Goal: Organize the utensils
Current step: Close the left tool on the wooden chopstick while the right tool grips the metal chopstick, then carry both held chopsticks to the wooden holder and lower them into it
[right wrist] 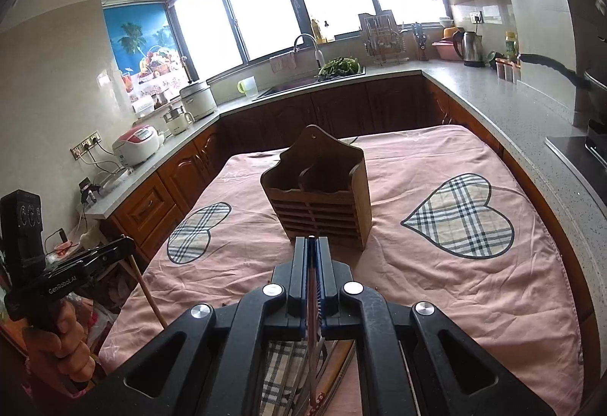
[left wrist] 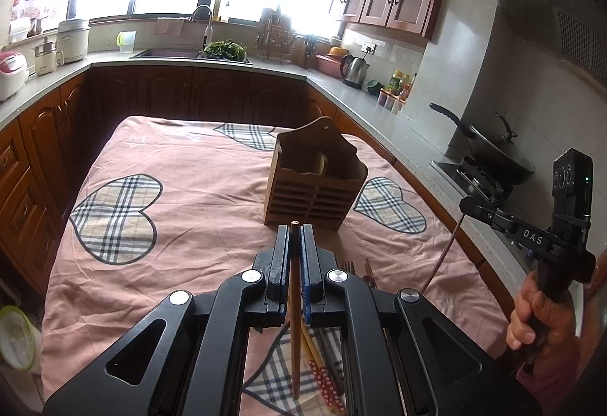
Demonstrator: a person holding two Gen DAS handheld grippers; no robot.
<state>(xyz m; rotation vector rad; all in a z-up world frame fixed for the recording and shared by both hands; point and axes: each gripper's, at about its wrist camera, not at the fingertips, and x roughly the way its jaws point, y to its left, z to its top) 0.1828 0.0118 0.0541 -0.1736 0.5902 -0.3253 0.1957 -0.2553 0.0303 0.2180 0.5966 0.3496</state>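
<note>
A brown wooden utensil holder (left wrist: 316, 180) with slatted front stands on the pink cloth; it also shows in the right wrist view (right wrist: 322, 196). My left gripper (left wrist: 295, 230) is shut on a brown wooden chopstick (left wrist: 294, 302), held just in front of the holder. My right gripper (right wrist: 312, 243) is shut on a thin chopstick (right wrist: 312, 340), also just short of the holder. The right gripper shows in the left wrist view (left wrist: 466, 205) with its stick hanging down. More utensils (left wrist: 326, 370) lie on the cloth under the grippers, among them a fork (left wrist: 347, 267).
The table with its pink cloth with plaid hearts (left wrist: 182, 196) stands between wooden kitchen counters. A grey counter (left wrist: 383, 112) with kettle (left wrist: 354, 70) runs along the right; a stove with wok (left wrist: 493, 154) is at the right edge. Sink (right wrist: 303, 85) at the back.
</note>
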